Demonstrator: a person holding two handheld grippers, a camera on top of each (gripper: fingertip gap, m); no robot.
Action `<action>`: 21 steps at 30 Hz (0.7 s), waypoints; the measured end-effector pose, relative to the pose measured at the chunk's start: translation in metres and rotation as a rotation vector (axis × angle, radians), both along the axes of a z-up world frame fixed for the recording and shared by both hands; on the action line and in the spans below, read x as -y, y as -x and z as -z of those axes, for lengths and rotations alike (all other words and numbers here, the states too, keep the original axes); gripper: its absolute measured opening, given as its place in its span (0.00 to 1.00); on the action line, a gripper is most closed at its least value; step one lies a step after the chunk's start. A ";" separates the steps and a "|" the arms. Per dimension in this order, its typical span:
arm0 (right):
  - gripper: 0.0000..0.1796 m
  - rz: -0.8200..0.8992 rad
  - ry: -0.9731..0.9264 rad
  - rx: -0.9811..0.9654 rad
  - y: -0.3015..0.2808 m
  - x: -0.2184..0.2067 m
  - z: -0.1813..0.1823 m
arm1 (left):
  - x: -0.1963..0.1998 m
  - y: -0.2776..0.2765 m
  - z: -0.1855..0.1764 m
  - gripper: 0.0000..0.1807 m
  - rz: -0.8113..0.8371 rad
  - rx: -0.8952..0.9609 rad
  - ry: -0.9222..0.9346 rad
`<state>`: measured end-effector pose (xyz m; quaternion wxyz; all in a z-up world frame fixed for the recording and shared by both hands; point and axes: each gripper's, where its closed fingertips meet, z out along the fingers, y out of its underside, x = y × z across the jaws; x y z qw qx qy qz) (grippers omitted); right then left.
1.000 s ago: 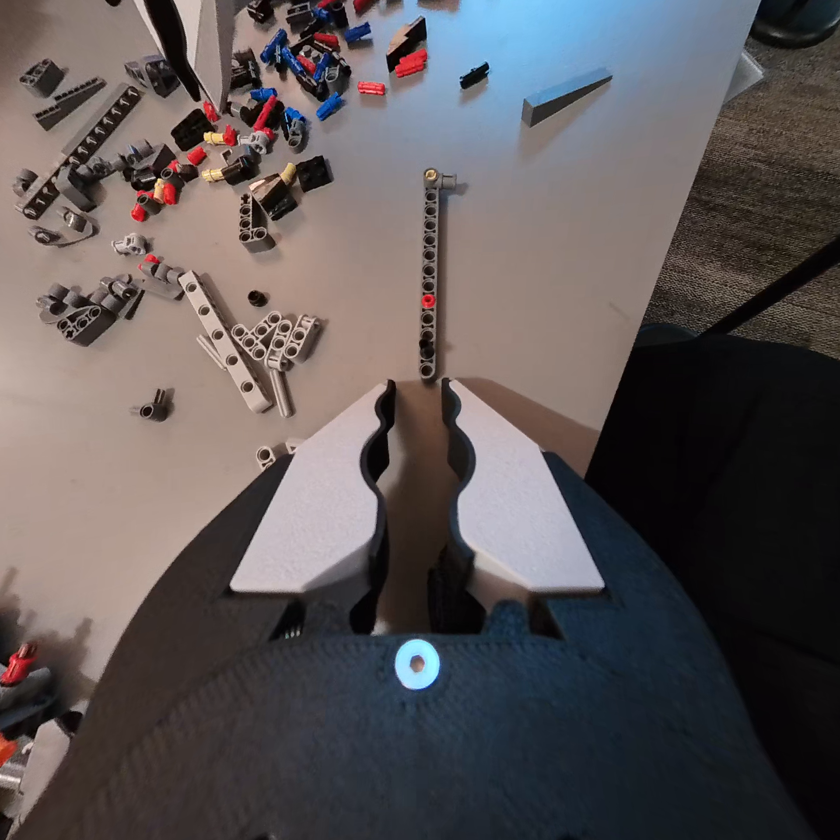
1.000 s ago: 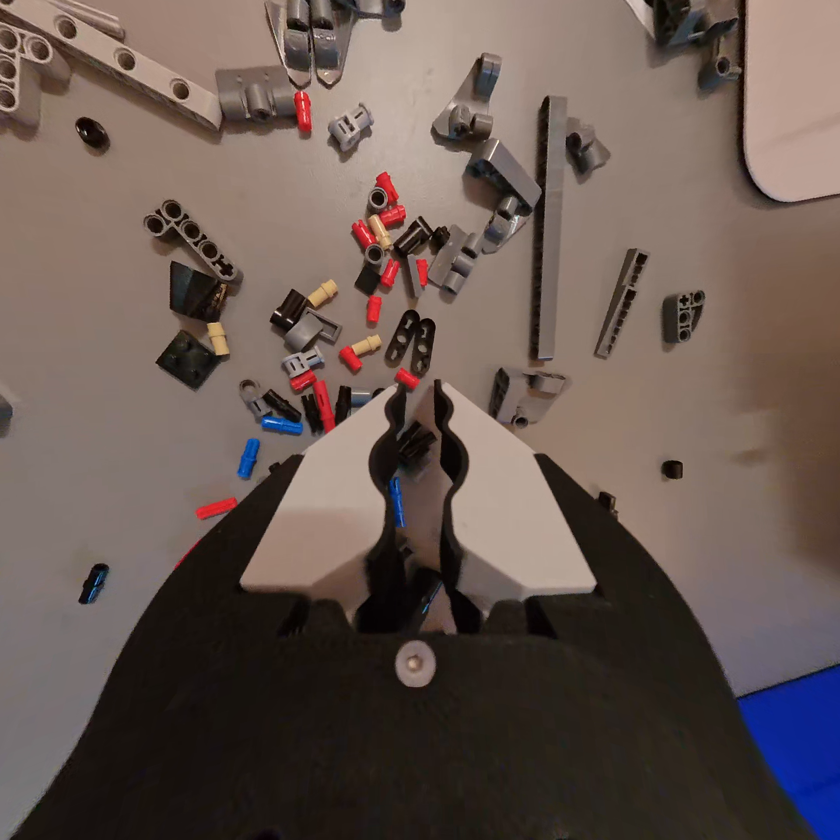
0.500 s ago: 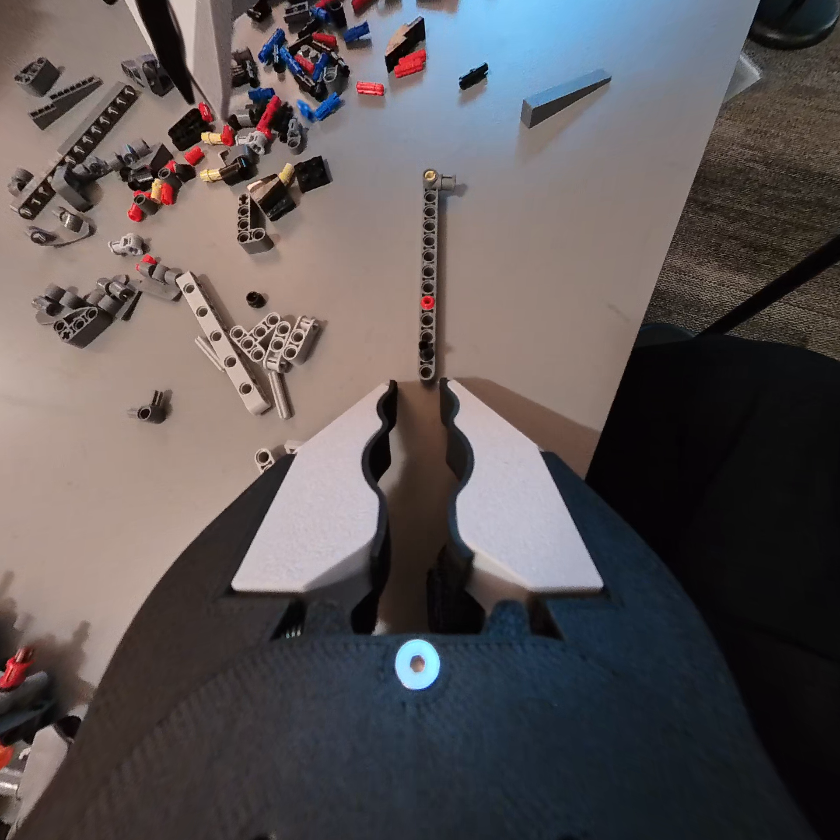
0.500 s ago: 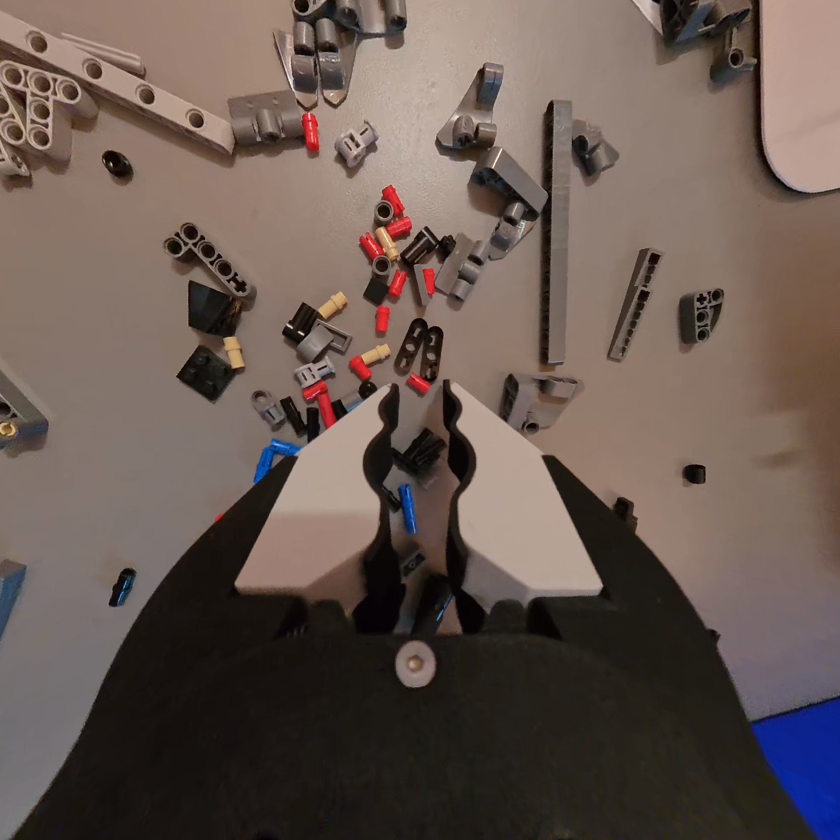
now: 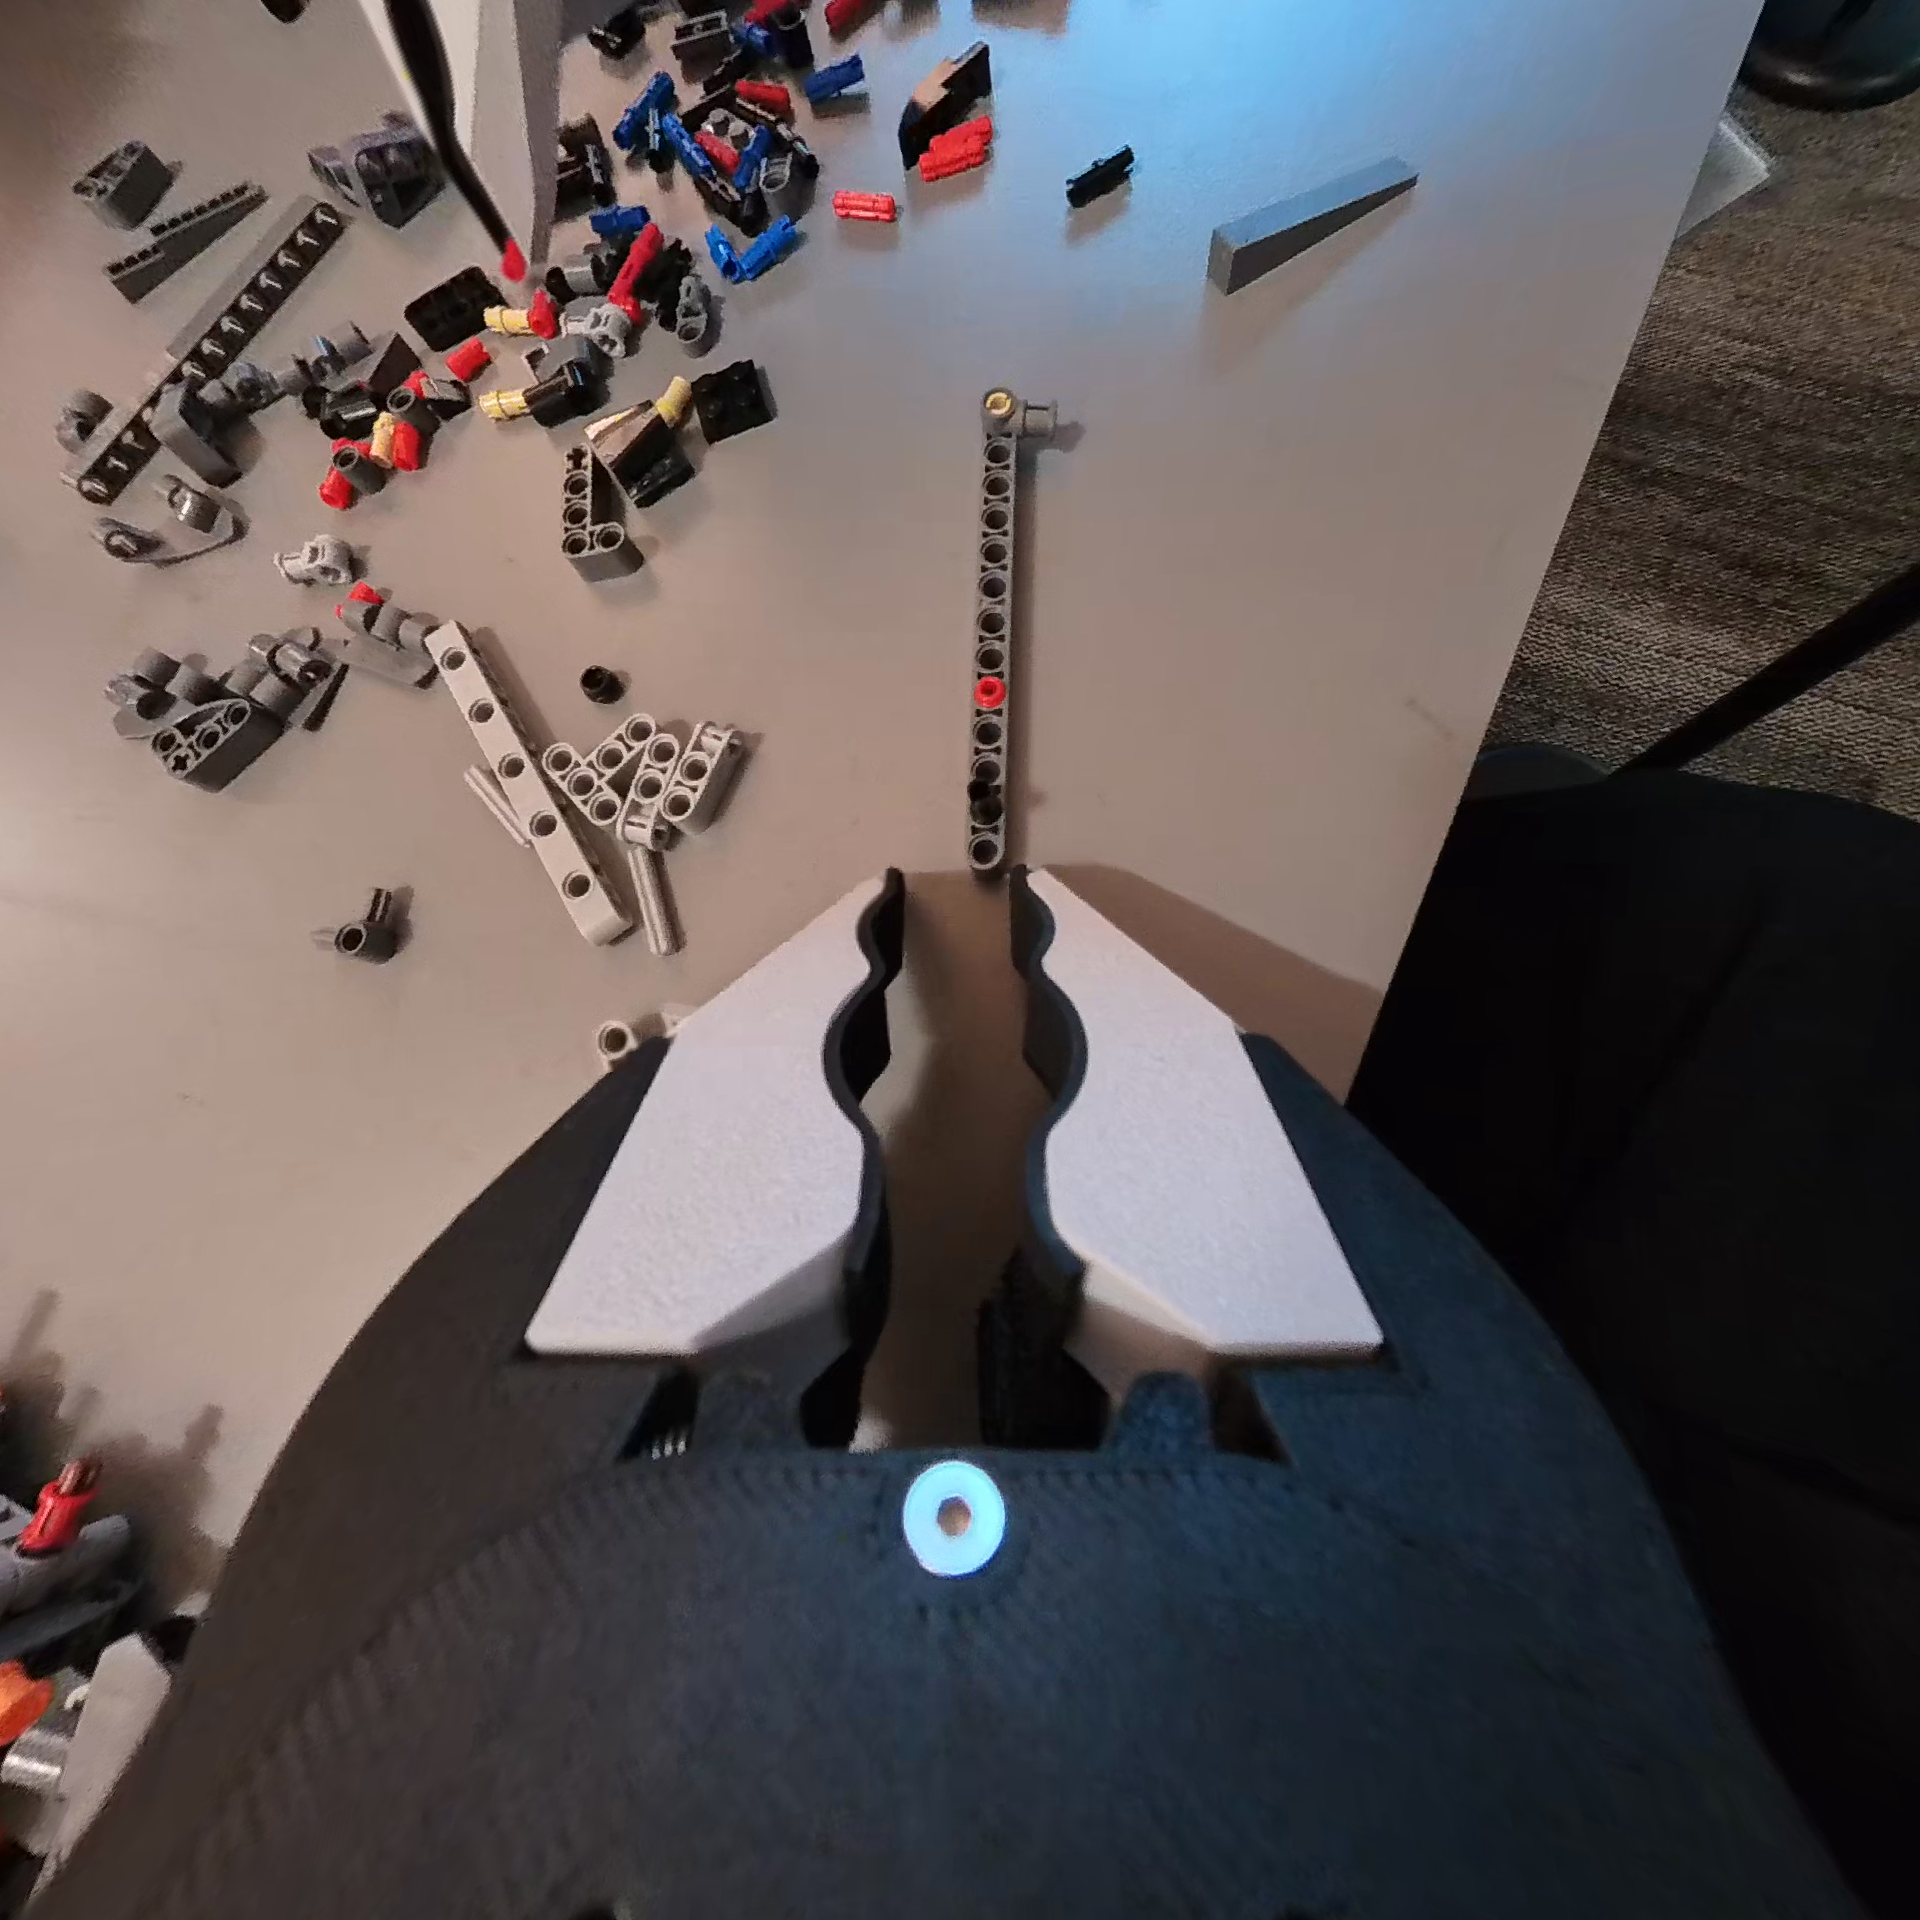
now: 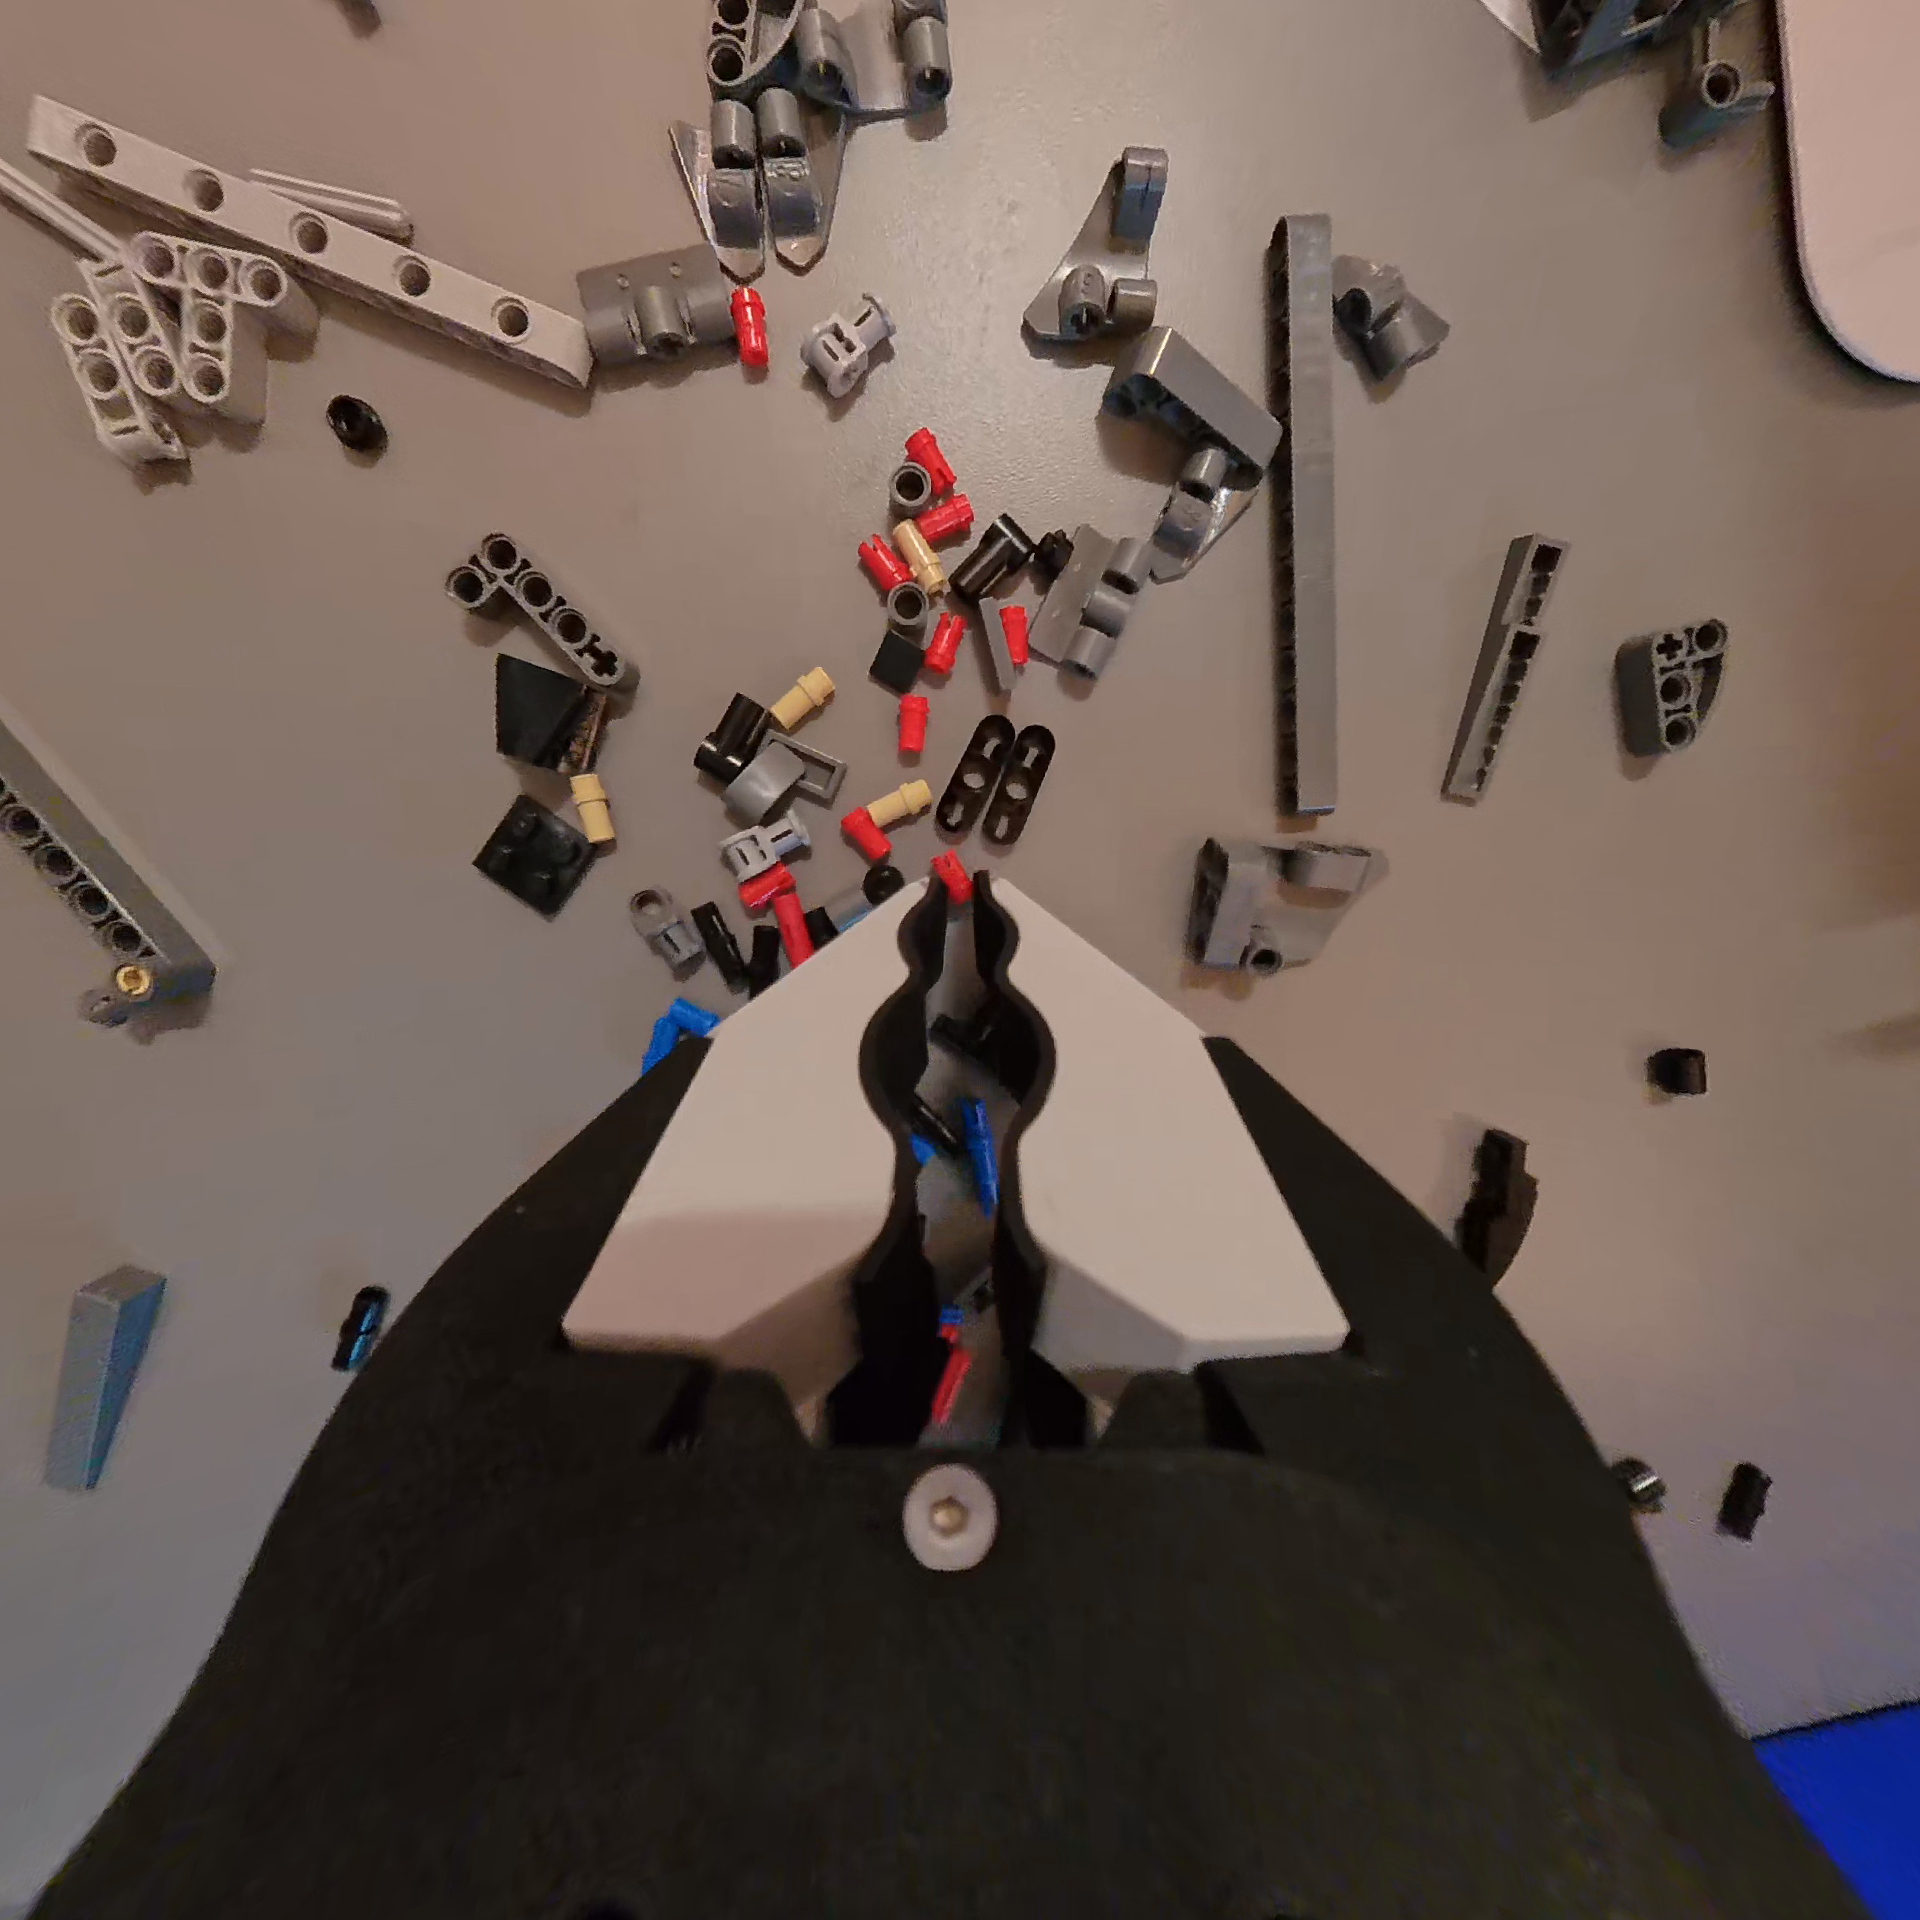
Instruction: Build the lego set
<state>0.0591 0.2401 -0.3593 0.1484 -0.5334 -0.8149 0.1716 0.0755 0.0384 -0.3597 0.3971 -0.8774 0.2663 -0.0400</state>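
My right gripper [image 6: 954,896] is shut on a small red pin [image 6: 951,875], which sticks out from between its fingertips over a scatter of small red, tan, black and blue pins [image 6: 914,582]. The left wrist view shows it at the top left with the red pin [image 5: 511,260] at its tip. My left gripper [image 5: 958,883] is open and empty, just short of the near end of a long grey beam [image 5: 992,623] that lies flat and carries a red pin, a black pin and a tan-pinned end connector. This beam also shows in the right wrist view [image 6: 94,883].
Grey beams and connectors [image 5: 520,769] lie left of the left gripper. A dark long beam [image 6: 1304,520], a grey wedge [image 5: 1309,223] and angled grey pieces [image 6: 1273,899] lie around. The table edge [image 5: 1455,727] runs close on the right, with carpet beyond. The left gripper's tips are roughly 20 cm from the right gripper's.
My right gripper's pads stood apart over the pile of pins, then came together on the red pin at their tips. My left gripper has hardly moved.
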 end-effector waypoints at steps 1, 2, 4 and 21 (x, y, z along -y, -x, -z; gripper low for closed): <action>0.01 0.006 0.012 -0.009 -0.001 0.002 -0.003 | 0.000 0.000 -0.001 0.10 -0.001 -0.002 -0.005; 0.01 0.010 0.030 -0.022 -0.002 0.005 -0.007 | -0.001 0.001 -0.003 0.10 -0.004 -0.002 -0.019; 0.01 0.013 0.069 -0.056 -0.004 0.014 -0.018 | -0.001 0.001 -0.011 0.11 -0.011 0.021 -0.062; 0.01 -0.275 0.434 -0.074 -0.025 0.170 -0.104 | -0.032 -0.005 -0.104 0.11 0.009 -0.343 -0.567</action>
